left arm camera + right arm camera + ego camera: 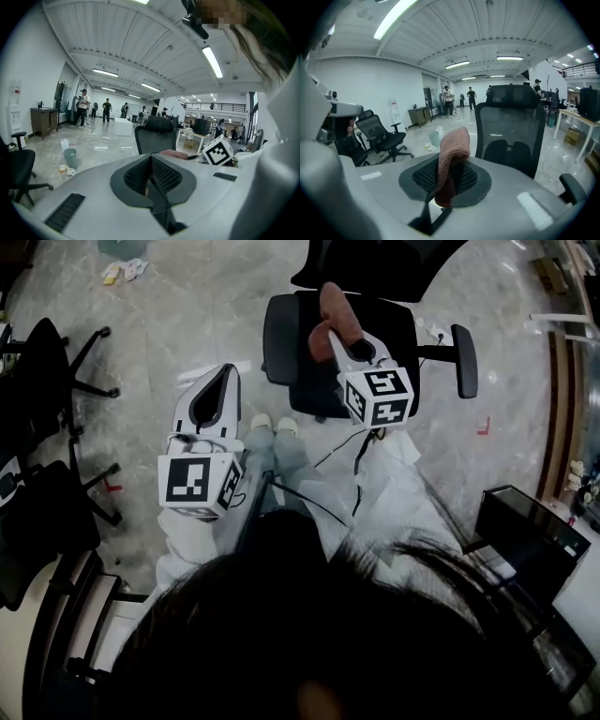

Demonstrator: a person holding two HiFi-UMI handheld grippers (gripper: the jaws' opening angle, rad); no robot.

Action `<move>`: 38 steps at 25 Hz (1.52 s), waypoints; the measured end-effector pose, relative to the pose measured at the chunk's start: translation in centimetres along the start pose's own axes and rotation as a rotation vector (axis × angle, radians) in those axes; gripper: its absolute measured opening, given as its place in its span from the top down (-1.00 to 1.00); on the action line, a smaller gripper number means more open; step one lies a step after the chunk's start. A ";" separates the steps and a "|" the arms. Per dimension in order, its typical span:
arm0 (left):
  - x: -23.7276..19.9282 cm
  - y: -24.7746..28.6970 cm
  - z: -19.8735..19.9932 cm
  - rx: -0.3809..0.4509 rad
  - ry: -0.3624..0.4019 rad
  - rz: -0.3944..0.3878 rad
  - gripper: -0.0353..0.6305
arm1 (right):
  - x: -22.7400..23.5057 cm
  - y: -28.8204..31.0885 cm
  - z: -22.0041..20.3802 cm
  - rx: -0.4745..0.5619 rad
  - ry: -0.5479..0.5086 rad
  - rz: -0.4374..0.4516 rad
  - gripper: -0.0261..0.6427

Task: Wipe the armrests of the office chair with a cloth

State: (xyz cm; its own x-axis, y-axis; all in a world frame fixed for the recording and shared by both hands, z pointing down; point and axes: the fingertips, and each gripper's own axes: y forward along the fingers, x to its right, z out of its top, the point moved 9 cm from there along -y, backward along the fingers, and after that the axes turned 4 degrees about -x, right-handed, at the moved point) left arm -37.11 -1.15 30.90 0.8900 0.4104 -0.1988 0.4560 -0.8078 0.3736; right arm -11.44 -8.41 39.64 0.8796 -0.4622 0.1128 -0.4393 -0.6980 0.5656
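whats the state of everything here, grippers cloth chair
left hand-held gripper: shut, nothing between its jaws
right hand-held gripper: shut on the cloth
cloth: pinched in the jaws, folded over and drooping
office chair: upright, nobody seated
armrests: cloth touching neither

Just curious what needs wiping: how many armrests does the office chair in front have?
2. One armrest on the left of the office chair in the head view, near the cloth; the other armrest on its right.
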 end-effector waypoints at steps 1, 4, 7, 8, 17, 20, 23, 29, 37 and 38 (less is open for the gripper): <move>-0.3 -0.1 -0.5 -0.013 -0.004 0.011 0.88 | 0.5 1.7 -0.2 -0.028 -0.012 -0.001 0.78; -1.2 -0.7 -1.9 -0.057 -0.029 0.042 0.88 | 1.6 6.8 -0.7 -0.119 -0.061 0.011 0.77; -2.1 -0.8 -2.3 -0.073 -0.059 0.080 0.88 | 2.5 11.5 -0.8 -0.210 -0.122 0.019 0.78; -2.5 -0.8 -2.4 -0.080 -0.063 0.090 0.88 | 2.7 12.8 -0.7 -0.235 -0.147 0.018 0.78; -6.4 -1.7 -3.5 -0.136 -0.114 0.178 0.88 | 1.3 22.0 -0.4 -0.495 -0.446 0.043 0.78; -7.2 -2.3 -3.9 -0.104 -0.118 0.179 0.88 | -0.4 22.5 -0.8 -0.550 -0.481 0.095 0.78; -7.5 -2.8 -4.4 -0.096 -0.132 0.178 0.88 | -1.7 21.9 -1.0 -0.596 -0.492 0.156 0.78; -7.5 -3.3 -4.2 -0.061 -0.140 0.155 0.88 | -5.0 17.8 -2.9 -0.668 -0.488 0.275 0.78; -6.2 -3.3 -2.9 -0.022 -0.116 0.127 0.88 | -9.0 10.4 -6.7 -0.666 -0.439 0.368 0.78; -6.0 -3.3 -2.6 -0.014 -0.112 0.123 0.88 | -9.4 9.4 -7.2 -0.666 -0.431 0.378 0.78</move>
State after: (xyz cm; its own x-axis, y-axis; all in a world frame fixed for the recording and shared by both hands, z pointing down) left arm -43.90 0.20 33.22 0.9331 0.2585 -0.2500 0.3444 -0.8426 0.4140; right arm -22.51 -6.74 49.77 0.4926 -0.8578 0.1467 -0.3710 -0.0545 0.9270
